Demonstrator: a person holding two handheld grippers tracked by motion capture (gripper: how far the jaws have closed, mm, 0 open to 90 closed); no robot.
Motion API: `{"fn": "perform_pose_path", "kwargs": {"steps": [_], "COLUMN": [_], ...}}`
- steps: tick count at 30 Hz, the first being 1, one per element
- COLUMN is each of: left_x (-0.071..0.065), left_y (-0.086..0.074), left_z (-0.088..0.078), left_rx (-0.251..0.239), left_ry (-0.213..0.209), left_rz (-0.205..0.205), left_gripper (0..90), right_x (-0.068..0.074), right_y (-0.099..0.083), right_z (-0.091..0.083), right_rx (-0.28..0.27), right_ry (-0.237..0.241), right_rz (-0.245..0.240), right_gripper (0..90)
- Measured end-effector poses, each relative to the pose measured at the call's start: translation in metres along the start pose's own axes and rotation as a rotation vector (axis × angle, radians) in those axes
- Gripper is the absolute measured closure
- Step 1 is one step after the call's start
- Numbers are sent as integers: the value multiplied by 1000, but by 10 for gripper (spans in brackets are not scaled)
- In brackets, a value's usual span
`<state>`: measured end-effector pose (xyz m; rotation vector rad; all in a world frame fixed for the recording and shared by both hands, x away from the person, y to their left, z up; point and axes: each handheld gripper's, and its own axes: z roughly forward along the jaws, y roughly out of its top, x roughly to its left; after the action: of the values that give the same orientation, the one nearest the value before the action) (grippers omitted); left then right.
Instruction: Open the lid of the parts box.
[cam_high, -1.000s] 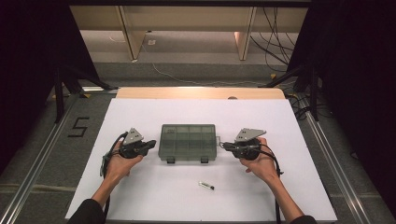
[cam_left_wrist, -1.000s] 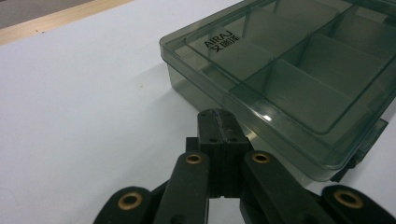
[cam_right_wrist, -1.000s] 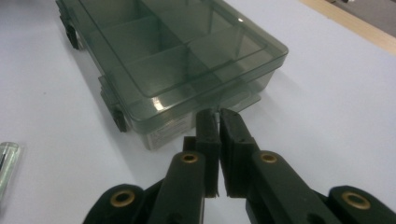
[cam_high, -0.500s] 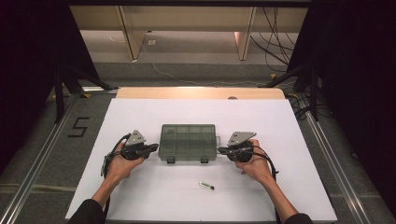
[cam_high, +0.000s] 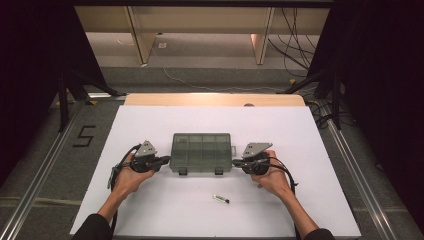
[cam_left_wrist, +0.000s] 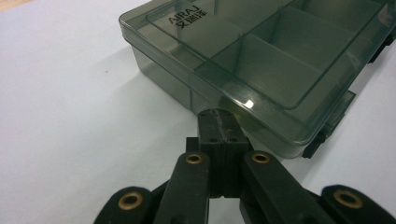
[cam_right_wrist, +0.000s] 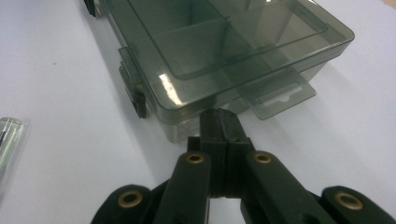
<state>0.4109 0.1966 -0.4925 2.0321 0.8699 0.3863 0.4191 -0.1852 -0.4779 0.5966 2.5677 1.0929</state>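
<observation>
Smoky plastic box (cam_high: 201, 152) sits closed mid-tabletop (cam_high: 150, 120) between the clenched, empty left claw (cam_high: 164, 161) and right claw (cam_high: 237, 163), whose tips meet its ends, so an uneven push could skid or twist it toward the small vial (cam_high: 221, 199).

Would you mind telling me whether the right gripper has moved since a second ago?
Yes. In the high view the right gripper has shifted left, closing the gap to the compartment box, whose right end its shut tips now meet.
</observation>
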Motion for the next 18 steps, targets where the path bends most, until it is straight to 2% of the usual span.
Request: {"fn": "perform_pose_path", "kwargs": {"steps": [3, 6, 7, 11, 12, 13, 17, 18], "left_x": [0, -1, 1, 1, -1, 0, -3, -4], "left_y": [1, 0, 1, 2, 2, 3, 4, 5], "left_z": [-2, -2, -3, -4, -3, -5, -5, -5], "left_rx": [14, 8, 19, 27, 2, 25, 2, -7], "left_ry": [-7, -1, -3, -14, 0, -10, -15, -4], "left_rz": [13, 3, 21, 22, 11, 28, 6, 26], "left_gripper": [896, 896, 896, 896, 896, 896, 896, 896], "right_x": [0, -2, -2, -1, -1, -1, -2, -1], "right_y": [0, -1, -1, -1, 0, 0, 2, 4], "right_z": [0, -1, -1, -1, -2, -2, -3, -5], "right_rx": [-3, -19, -19, -35, -35, -38, -64, -73], "right_ry": [4, 15, 15, 25, 20, 20, 19, 18], "right_rz": [7, 26, 29, 35, 33, 32, 44, 39], "right_gripper": [900, 900, 900, 900, 900, 900, 900, 900]}}
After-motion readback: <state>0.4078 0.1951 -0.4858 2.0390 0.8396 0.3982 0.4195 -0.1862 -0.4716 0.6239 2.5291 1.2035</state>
